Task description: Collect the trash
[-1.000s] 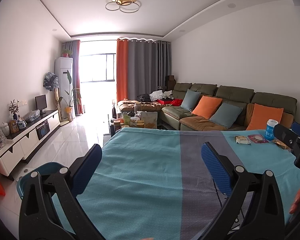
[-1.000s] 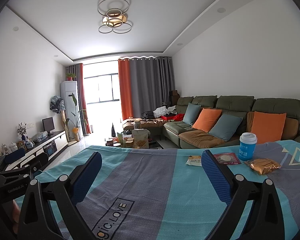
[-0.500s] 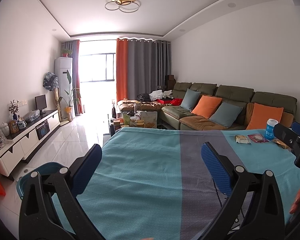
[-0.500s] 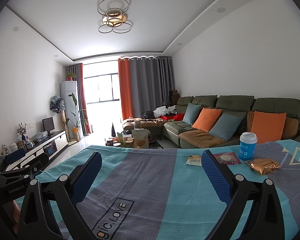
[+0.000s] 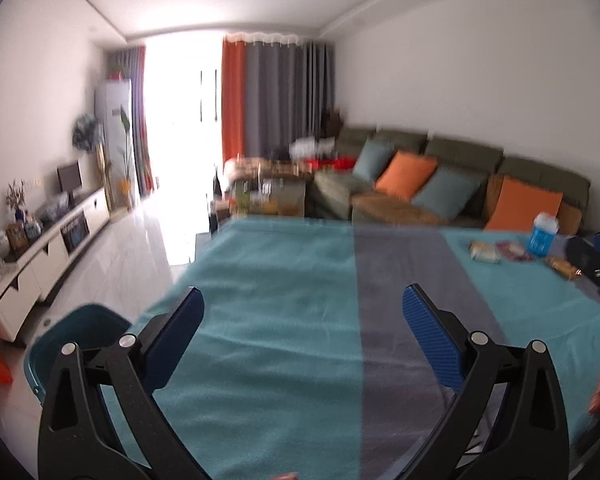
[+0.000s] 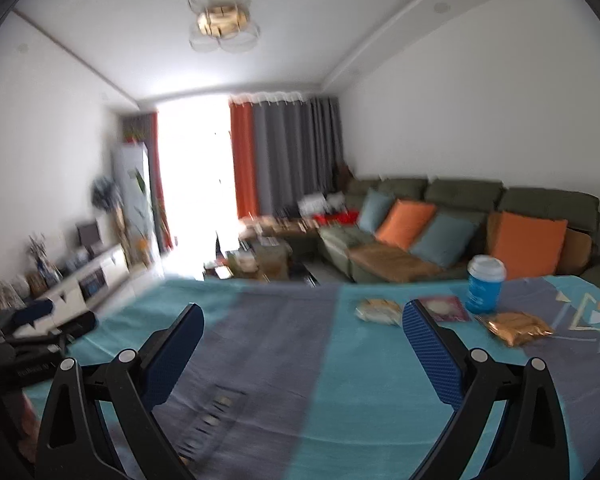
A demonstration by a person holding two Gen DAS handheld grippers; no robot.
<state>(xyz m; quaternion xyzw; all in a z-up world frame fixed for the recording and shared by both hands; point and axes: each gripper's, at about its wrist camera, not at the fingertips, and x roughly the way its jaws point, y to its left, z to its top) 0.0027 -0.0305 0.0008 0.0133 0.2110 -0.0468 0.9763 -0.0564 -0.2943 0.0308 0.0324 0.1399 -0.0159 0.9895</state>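
Both grippers hang over the table with jaws wide apart and nothing between them.

Left gripper [image 5: 302,312] hovers above the teal and grey tablecloth [image 5: 284,280], with a teal bin [image 5: 76,332] on the floor at its 9 o'clock. Right gripper [image 6: 302,328] points across the cloth toward the trash at its 2 o'clock: a pale wrapper [image 6: 378,310], a pink packet [image 6: 444,307] just beside it, a blue cup [image 6: 485,284] with a white lid, and a gold wrapper [image 6: 514,326] nearest the edge. A sofa [image 6: 460,216] with orange cushions sits behind. Both views are blurred.
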